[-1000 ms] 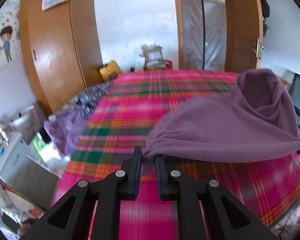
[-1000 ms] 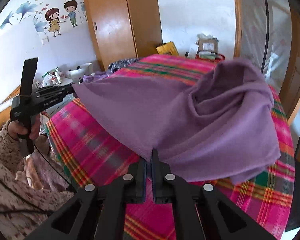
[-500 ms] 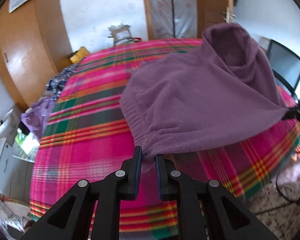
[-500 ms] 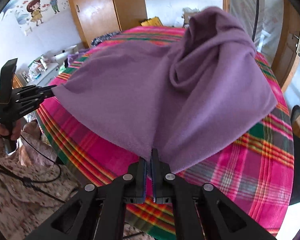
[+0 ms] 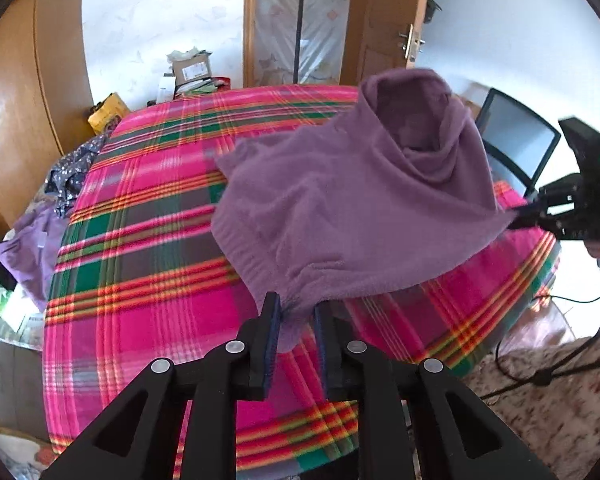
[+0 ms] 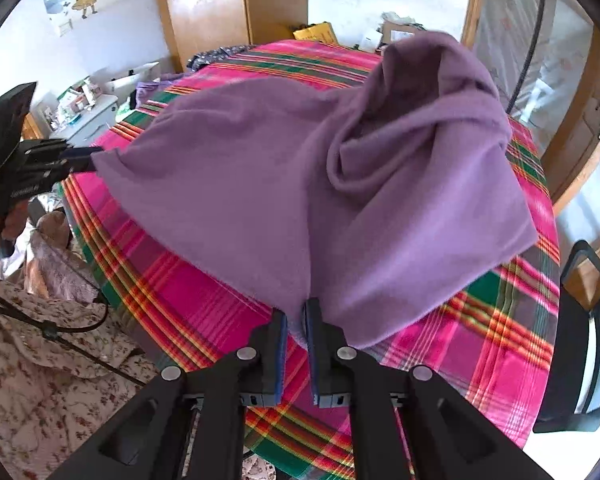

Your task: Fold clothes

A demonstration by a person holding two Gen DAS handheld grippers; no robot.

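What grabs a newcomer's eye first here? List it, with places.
The purple garment dominates: it hangs stretched in the air between the two claws, over the bed. The left claw pinches one corner and the right claw another, while the far end bunches into a twisted hump. Beneath it, the loud pink, green and red plaid blanket covers the whole bed.
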